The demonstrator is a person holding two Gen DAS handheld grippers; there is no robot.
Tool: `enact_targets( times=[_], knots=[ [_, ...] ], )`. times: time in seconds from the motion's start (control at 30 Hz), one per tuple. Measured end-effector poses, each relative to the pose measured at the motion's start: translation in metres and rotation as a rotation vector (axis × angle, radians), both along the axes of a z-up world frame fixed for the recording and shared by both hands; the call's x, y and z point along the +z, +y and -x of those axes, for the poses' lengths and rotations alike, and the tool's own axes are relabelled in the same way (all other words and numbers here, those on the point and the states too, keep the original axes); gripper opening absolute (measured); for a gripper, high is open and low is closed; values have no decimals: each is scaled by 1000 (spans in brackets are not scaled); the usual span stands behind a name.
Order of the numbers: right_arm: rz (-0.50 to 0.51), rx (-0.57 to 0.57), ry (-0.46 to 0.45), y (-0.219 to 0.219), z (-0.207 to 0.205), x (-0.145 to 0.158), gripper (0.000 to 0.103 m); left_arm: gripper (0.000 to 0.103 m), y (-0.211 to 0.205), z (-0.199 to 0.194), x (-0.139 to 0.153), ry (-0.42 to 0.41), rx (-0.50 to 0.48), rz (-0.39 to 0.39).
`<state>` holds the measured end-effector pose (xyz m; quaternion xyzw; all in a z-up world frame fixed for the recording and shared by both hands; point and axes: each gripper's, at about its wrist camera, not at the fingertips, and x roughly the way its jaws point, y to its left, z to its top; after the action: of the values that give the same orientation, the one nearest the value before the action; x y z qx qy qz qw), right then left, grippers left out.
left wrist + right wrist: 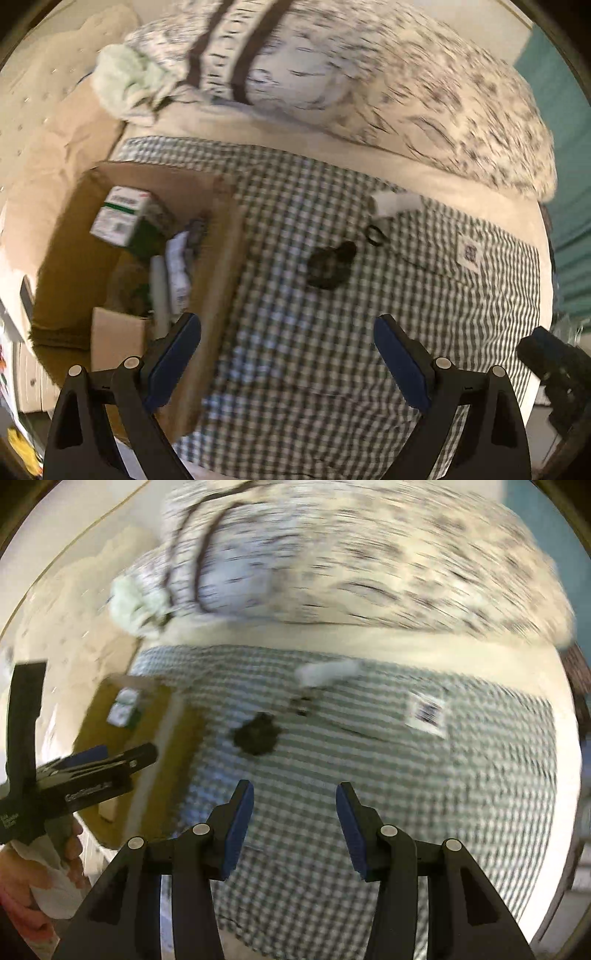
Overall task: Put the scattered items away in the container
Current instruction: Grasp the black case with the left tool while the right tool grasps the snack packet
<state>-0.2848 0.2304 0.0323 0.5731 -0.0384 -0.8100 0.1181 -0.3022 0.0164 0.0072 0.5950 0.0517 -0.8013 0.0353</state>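
A cardboard box (74, 236) lies on the left of a checked cloth (295, 350); it also shows in the right wrist view (96, 738). Inside it are a green and white carton (122, 218), a white tube and other small items. On the cloth lie a dark round object (330, 264), a small black ring (375, 234) and a white item (397, 203). My left gripper (288, 332) is open and empty, hovering by the box's right wall. My right gripper (293, 801) is open and empty, above the cloth and near side of the dark object (256, 734).
A patterned duvet (406, 74) is heaped behind the cloth, with a pale green towel (125, 81) at its left. A white tag with a code (469, 253) is on the cloth at right. The left gripper's body (74, 775) shows in the right wrist view.
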Motion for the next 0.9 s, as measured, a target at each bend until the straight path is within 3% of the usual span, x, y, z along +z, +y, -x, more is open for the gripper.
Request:
enact_targets(
  times=[0.3, 0.67, 0.9],
  knots=[
    [9, -174, -34, 81, -4, -24, 46, 97, 46, 15, -37, 3, -73, 40],
    [10, -214, -77, 106, 43, -84, 46, 97, 51, 57, -105, -2, -119, 112],
    [-1, -245, -105, 116, 93, -121, 46, 97, 42, 81, -135, 3, -169, 104]
  ],
)
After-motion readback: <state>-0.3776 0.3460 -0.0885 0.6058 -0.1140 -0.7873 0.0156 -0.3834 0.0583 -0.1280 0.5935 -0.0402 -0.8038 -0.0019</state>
